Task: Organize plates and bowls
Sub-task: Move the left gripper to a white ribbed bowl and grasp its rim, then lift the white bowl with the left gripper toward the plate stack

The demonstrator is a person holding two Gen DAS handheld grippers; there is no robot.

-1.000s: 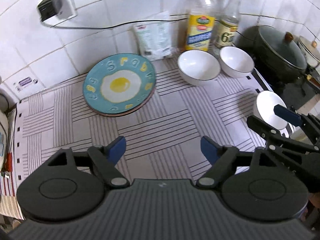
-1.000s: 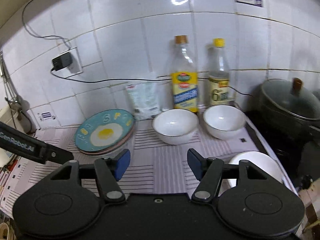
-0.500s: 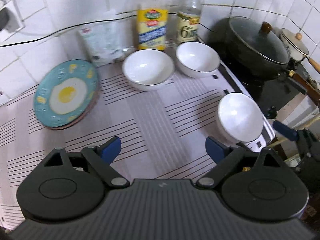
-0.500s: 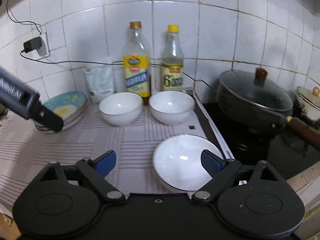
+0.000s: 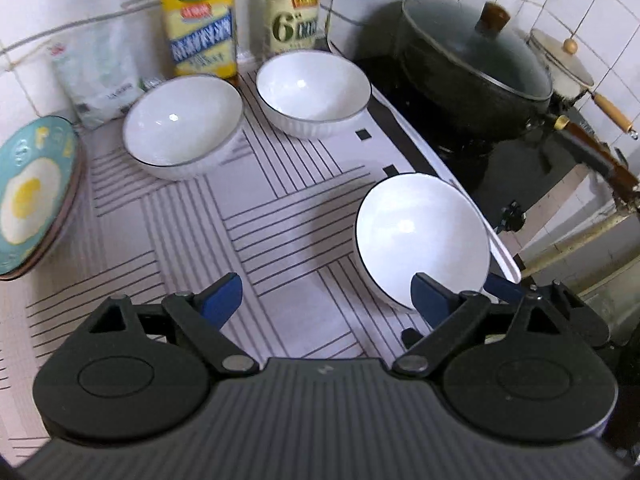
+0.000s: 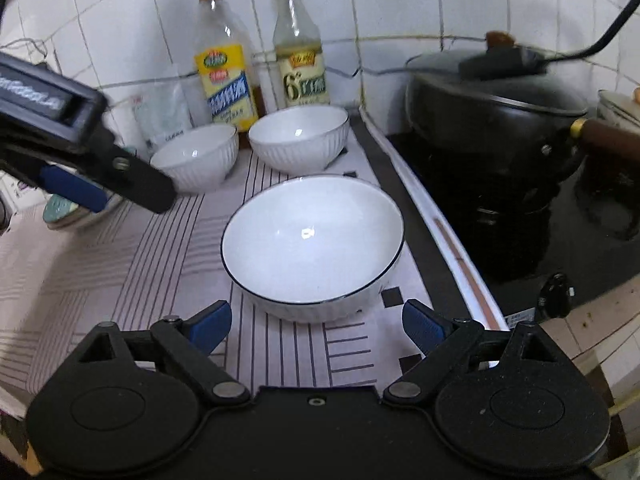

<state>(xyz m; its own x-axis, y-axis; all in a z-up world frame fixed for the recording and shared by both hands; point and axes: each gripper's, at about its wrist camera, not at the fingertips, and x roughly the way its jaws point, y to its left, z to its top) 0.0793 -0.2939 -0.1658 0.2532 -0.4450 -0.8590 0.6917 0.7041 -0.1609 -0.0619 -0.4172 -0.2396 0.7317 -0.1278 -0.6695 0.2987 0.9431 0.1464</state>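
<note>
Both jaws stand wide and hold nothing: the right gripper (image 6: 316,322) faces the nearest bowl (image 6: 312,246), a glossy white, ribbed, dark-rimmed, empty round on the striped mat (image 6: 160,248). Left gripper (image 5: 326,296) hangs beside it. Two matching empty bowls (image 5: 182,124) (image 5: 314,90) sit behind; stacked egg-pattern plates (image 5: 34,196) lie far left.

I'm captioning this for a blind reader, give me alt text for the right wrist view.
A white bowl sits on a striped mat just ahead of the open right tongs, nothing gripped. Behind it stand two more white bowls and two bottles against a tiled wall, with a black lidded pot to the right.
</note>
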